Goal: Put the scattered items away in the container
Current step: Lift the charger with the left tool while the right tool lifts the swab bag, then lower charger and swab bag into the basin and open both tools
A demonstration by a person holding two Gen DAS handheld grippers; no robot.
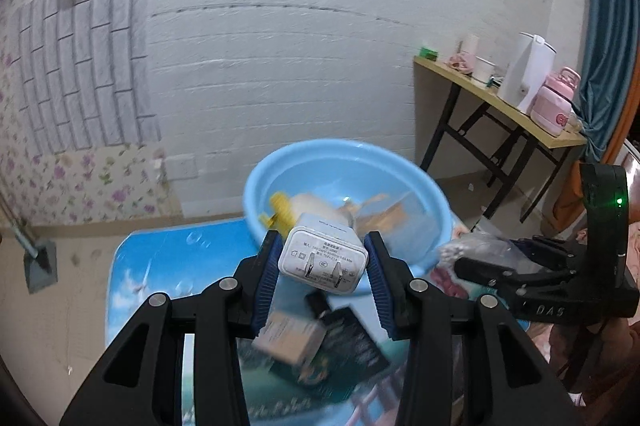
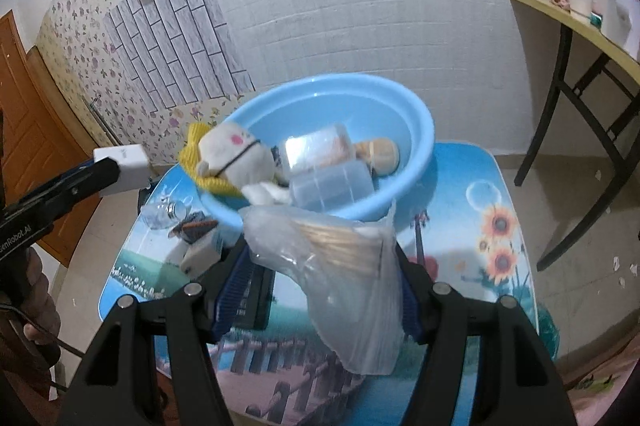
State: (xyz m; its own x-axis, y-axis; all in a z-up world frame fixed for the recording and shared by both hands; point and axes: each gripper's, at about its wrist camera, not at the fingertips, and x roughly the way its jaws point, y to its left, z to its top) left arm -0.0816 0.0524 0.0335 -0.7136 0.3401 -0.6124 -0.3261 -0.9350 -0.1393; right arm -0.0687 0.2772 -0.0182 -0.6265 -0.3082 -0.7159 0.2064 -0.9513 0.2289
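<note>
A: In the left wrist view, the left gripper [image 1: 323,262] clamps a white charger [image 1: 325,258], prongs facing the camera, at frame centre before the blue basin [image 1: 256,194].

B: The right wrist view shows that charger [image 2: 122,168] side-on at far left. Only here is the basin's [image 2: 420,130] load clear: a plush toy [image 2: 236,154] and clear box [image 2: 332,186]. The right gripper [image 2: 320,266] grips a bag of cotton swabs [image 2: 344,258], lower centre.

A: A small box [image 1: 288,338] lies on the table [image 1: 160,266] below.
</note>
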